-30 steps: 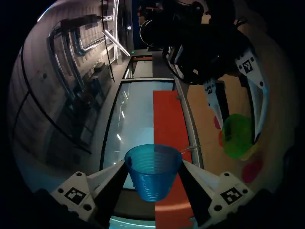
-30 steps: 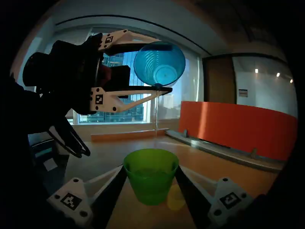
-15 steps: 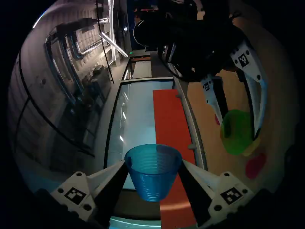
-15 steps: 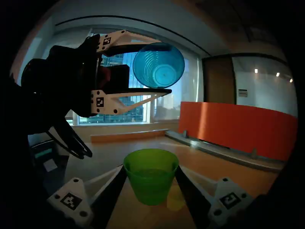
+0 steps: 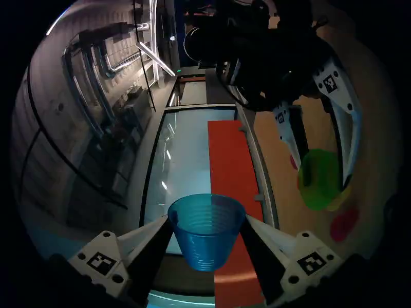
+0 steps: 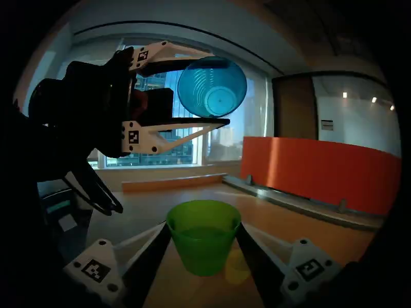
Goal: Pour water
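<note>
l gripper (image 5: 206, 219) clamped on blue cup (image 5: 207, 238), held tipped on its side above green cup (image 6: 203, 246). r gripper (image 6: 203, 226) clamped on green cup, upright, some water inside. orange panel (image 6: 318, 169) right of green cup.

The tan wooden bench (image 6: 287, 226) carries 1 orange partition (image 6: 318, 169) along its far edge, plus a reddish spot (image 5: 343, 224), perhaps only cast light.
</note>
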`<control>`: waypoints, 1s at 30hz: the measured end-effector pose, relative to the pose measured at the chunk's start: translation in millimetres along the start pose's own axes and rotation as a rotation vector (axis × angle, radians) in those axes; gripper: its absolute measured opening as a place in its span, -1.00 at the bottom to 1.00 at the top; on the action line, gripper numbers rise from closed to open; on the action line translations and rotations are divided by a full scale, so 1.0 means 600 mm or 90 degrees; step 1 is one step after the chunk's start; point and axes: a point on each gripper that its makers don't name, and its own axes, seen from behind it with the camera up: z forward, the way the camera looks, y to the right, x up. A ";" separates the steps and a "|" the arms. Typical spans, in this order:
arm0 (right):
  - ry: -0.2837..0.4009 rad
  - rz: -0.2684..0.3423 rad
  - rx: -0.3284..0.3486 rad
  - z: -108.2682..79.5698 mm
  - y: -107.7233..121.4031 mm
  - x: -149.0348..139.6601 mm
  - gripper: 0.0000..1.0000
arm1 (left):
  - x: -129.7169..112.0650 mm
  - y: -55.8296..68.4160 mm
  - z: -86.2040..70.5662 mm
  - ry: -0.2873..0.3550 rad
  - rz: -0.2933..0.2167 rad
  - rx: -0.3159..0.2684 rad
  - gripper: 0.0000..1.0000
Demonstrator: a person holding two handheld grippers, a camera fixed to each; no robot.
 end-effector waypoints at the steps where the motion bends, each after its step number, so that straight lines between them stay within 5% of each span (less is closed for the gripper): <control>1: 0.000 0.000 0.000 0.000 0.000 0.000 0.78 | -0.001 0.000 0.000 0.000 -0.004 0.000 0.72; 6: 0.001 0.001 -0.002 -0.001 0.000 0.000 0.78 | -0.009 -0.002 0.002 -0.004 -0.028 0.001 0.72; 12: 0.005 0.001 -0.005 -0.002 0.003 0.005 0.78 | -0.022 0.003 0.005 -0.020 -0.095 0.006 0.72; 30: 0.014 0.004 -0.018 -0.022 0.013 0.014 0.78 | -0.036 0.014 0.012 -0.010 -0.381 0.004 0.72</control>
